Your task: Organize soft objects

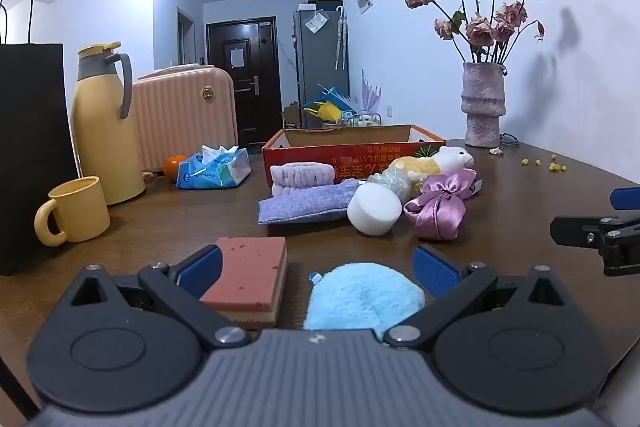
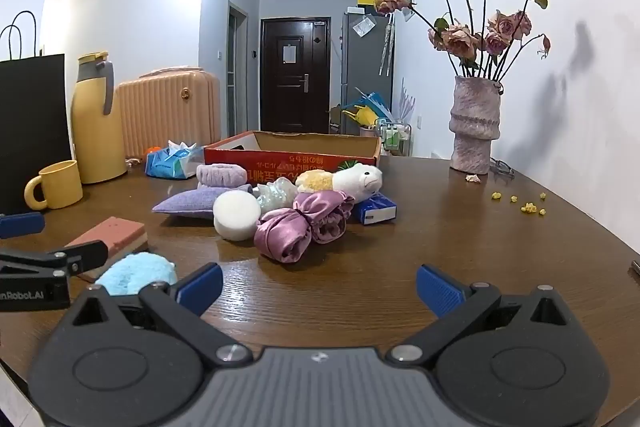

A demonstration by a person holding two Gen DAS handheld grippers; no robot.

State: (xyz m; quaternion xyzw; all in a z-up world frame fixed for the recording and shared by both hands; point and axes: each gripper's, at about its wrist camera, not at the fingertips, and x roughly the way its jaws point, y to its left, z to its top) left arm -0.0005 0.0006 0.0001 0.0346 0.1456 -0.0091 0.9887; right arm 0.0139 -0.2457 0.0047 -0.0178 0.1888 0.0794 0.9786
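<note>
My left gripper (image 1: 316,271), jaws spread, already straddles the blue puff (image 1: 362,297) at twelve o'clock, sponge (image 1: 248,277) at eleven, while my right gripper (image 2: 318,287) waits apart over bare table (image 2: 440,227).

Ahead of my left hand-held gripper (image 1: 316,273), the table (image 1: 168,223) carries a sponge (image 1: 248,277) and blue puff (image 1: 362,297) between its fingers. Farther off sit a mug (image 1: 74,211), cardboard box (image 1: 352,151) and vase (image 1: 483,103).

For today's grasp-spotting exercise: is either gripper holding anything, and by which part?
Nothing is held. The left gripper is open around the sponge and blue puff; the right gripper is open over bare table.
</note>
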